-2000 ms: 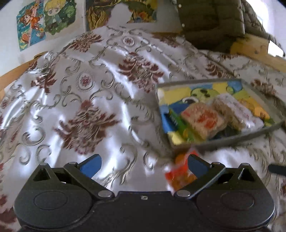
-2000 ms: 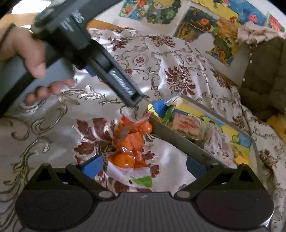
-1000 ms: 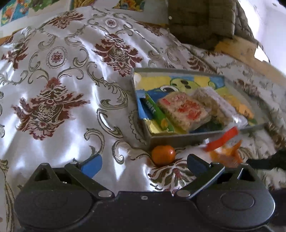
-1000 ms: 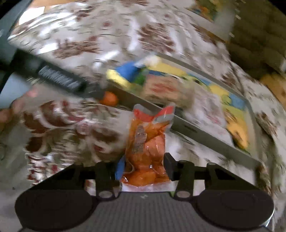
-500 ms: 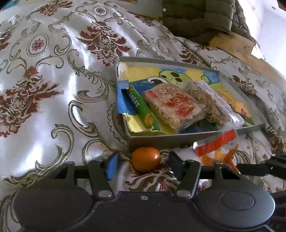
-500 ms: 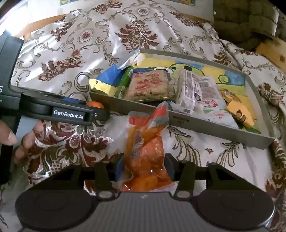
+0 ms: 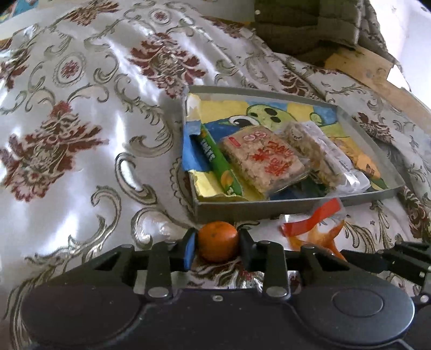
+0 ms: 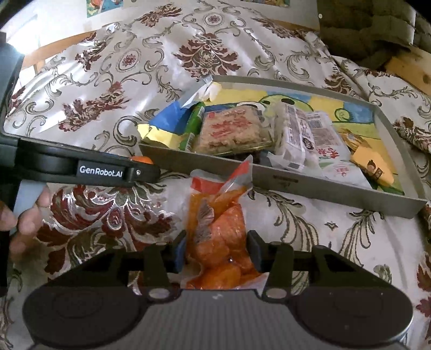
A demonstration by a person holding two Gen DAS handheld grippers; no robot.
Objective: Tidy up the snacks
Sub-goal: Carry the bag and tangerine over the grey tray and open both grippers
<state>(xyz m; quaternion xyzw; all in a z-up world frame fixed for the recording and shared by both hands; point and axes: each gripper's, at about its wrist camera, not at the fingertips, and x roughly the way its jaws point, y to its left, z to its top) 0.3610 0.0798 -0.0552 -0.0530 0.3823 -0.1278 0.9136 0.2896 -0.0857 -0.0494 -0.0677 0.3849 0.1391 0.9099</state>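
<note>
A small orange fruit (image 7: 217, 241) sits just in front of the grey tray (image 7: 269, 208), and my left gripper (image 7: 216, 243) is shut on it. My right gripper (image 8: 216, 249) is shut on a clear bag of orange snacks (image 8: 219, 223) with a red top, just short of the tray's near wall (image 8: 282, 180). The bag's top also shows in the left wrist view (image 7: 313, 226). The tray holds a green stick pack (image 7: 218, 161), a rice-cake pack with red print (image 7: 262, 161), white wrapped packs (image 8: 304, 137) and a yellow packet (image 8: 371, 164).
The tray lies on a shiny white cloth with dark red and gold patterns (image 7: 80, 134). A dark green quilted jacket (image 7: 309, 24) and a wooden board (image 7: 377, 72) lie behind it. The left gripper's body (image 8: 80, 167) and the hand holding it cross the right wrist view.
My left gripper has closed from open onto the orange fruit. My right gripper still holds the snack bag and has stayed near the tray's front wall.
</note>
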